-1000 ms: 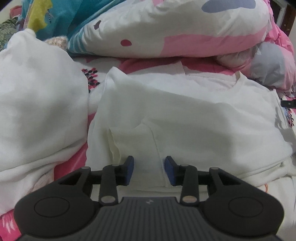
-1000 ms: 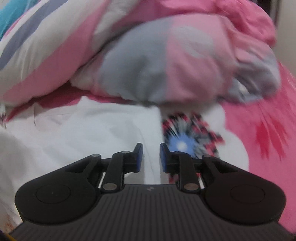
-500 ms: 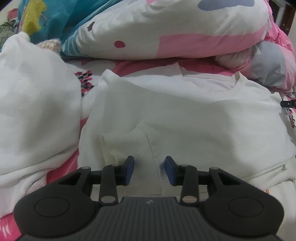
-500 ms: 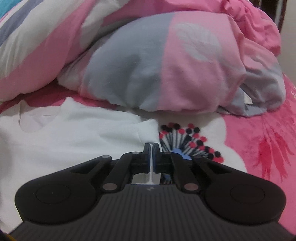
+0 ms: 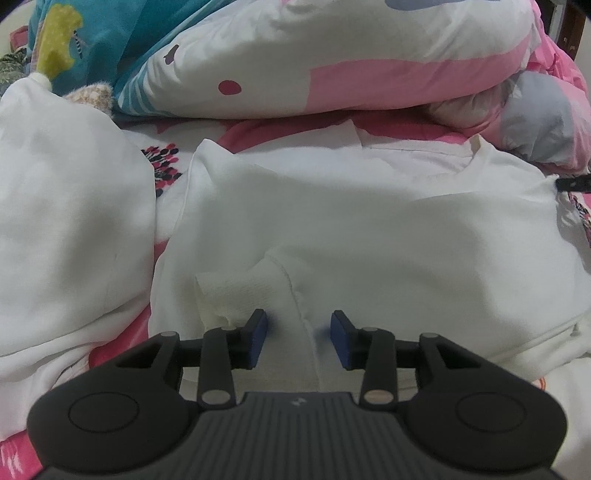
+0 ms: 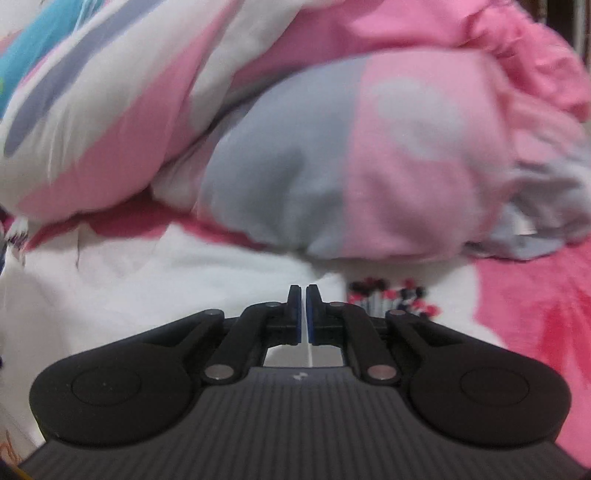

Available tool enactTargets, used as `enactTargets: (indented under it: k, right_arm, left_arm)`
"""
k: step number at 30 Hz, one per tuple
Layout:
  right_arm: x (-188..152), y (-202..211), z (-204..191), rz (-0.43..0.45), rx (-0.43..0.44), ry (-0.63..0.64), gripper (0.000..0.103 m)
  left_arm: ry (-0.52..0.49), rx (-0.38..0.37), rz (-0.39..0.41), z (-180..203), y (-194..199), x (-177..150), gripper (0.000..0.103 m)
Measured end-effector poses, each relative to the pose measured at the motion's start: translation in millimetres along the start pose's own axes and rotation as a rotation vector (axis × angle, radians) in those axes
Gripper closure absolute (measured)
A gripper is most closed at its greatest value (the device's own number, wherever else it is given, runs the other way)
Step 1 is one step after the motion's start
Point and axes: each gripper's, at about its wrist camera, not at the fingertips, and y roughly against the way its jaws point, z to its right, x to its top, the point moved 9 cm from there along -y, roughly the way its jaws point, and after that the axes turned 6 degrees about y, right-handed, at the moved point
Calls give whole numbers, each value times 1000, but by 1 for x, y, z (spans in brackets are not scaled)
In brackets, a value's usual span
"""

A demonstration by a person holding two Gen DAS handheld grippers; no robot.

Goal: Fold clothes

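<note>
Clearly the white top spread on the bed is soft, light and limp, so hems and cuffs make good holds. The left gripper, jaws spread, straddles its folded-in sleeve cuff; the right gripper, jaws pressed together, seems to pinch the top's far edge.

White all over the sweatshirt, ribbed cuff a shade creamier, and the same plain white on the heaped garment at the left. Pink bedsheet printed with deeper red leaf strokes and a white patch bearing red and black dotted sprays; white duvet with a broad pink band, magenta dots, teal stripes, turning to grey and pink blocks at the right. Blue pads on black gripper fingers, teal blanket with a yellow-green shape.
</note>
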Motion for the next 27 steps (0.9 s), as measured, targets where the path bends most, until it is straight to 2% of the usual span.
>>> enactTargets:
  k: [2,5,7,8,10,14,15,18,19,21,22,24,26,27]
  right_arm:
    - [0,-19,14,-8,-46,-24,103]
    - [8,-24,53,40,-139,-181,100]
    - [6,-12,76,57,-136,-323,98]
    - [5,-2,78,59,-113,-340,98]
    - [3,19,67,45,-34,-304,98]
    - [-18,52,13,-65,219,-192,98]
    - [-29,53,9,-112,212,-165,98]
    - [-69,50,10,-273,107,-87,98]
    - [-78,51,20,-300,31,-85,97]
    - [-77,65,40,-274,-74,-163,93]
    - [-72,74,42,-231,-63,-199,93]
    - [-62,90,16,-169,39,-178,93]
    - [-57,95,-18,-167,137,-89,94]
    - [-62,93,-28,-200,150,-51,94]
  left_arm:
    - [-5,6,4,-1,-1,0,62]
    - [-9,5,3,-2,-1,0,62]
    - [-5,6,3,-3,0,0,62]
    - [1,8,3,-3,1,-1,62]
    - [9,7,1,-4,3,-2,62]
    - [9,2,-9,-9,3,-3,61]
    - [6,1,-12,-9,2,-3,60]
    - [-17,4,-23,-8,0,-2,60]
    - [-22,4,-26,-8,-1,-1,60]
    - [-22,-6,-34,-8,1,0,59]
    - [-20,-14,-34,-9,3,1,59]
    - [-22,-25,-38,-10,5,-1,58]
    - [-30,-33,-45,-11,7,-3,57]
    - [-34,-36,-49,-11,8,-5,56]
